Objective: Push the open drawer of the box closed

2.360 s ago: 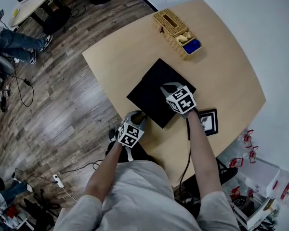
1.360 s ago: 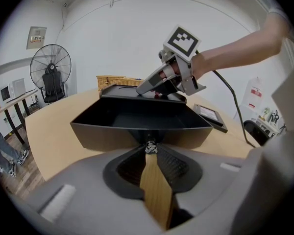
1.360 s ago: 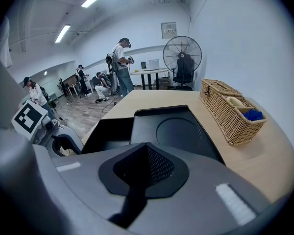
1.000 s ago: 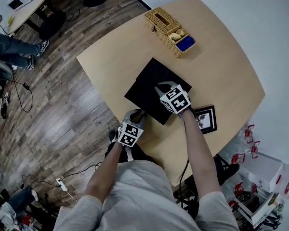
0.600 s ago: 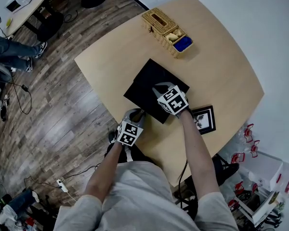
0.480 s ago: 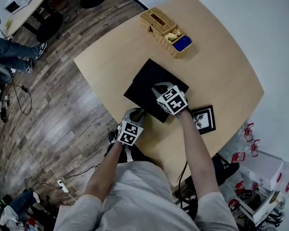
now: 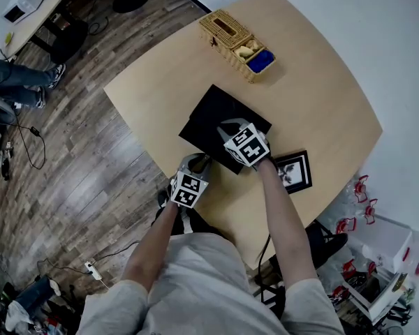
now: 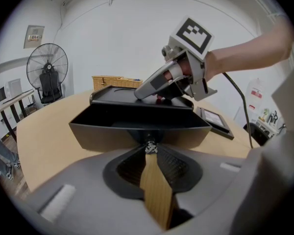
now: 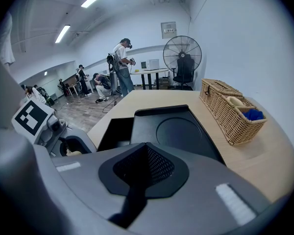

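Head view has turned slightly: basket point(image 7: 236, 42), box point(image 7: 213, 114) and right gripper point(image 7: 228, 126) lie further left; a person's legs point(image 7: 17, 93) lie lower.

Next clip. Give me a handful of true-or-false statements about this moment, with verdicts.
1. The flat black box's pull-out drawer is pushed fully in. False: it stands open.
2. The left claw's tips are at the drawer's small metal knob. True.
3. The right claw points down at the box's top. True.
4. The woven wicker basket stands on the floor. False: it is on the light wooden table.
5. The basket touches the box. False: they stand apart.
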The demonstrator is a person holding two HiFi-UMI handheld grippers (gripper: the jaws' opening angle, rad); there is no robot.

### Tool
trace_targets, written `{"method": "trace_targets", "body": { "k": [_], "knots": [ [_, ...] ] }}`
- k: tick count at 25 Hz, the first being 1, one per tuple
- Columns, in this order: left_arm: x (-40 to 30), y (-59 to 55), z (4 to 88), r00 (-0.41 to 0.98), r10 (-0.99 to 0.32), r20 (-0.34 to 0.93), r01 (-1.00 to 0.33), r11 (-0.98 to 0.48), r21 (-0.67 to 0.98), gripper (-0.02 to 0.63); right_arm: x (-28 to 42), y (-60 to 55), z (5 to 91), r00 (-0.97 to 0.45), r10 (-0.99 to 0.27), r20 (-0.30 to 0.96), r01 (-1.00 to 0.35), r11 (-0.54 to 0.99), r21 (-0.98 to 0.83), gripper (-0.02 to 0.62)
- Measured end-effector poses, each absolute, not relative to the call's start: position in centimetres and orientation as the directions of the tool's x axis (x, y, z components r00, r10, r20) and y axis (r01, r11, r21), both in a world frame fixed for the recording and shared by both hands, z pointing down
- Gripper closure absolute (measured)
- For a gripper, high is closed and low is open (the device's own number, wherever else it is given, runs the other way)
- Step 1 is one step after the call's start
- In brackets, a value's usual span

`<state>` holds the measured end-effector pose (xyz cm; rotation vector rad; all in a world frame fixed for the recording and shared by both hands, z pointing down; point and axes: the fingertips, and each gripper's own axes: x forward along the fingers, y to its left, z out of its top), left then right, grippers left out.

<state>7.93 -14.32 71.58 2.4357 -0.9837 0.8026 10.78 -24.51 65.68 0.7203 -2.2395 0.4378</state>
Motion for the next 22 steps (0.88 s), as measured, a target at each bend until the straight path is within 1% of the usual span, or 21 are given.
{"method": "trace_targets", "body": {
  "k": [22],
  "knots": [
    [9.5, -16.9, 71.5, 0.571, -0.491, 0.658, -0.718, -0.686, 0.112, 0.477, 10.5, -24.7, 65.6, -0.587, -0.351, 0.730, -0.608, 0.787, -0.110, 0.594]
  ]
}}
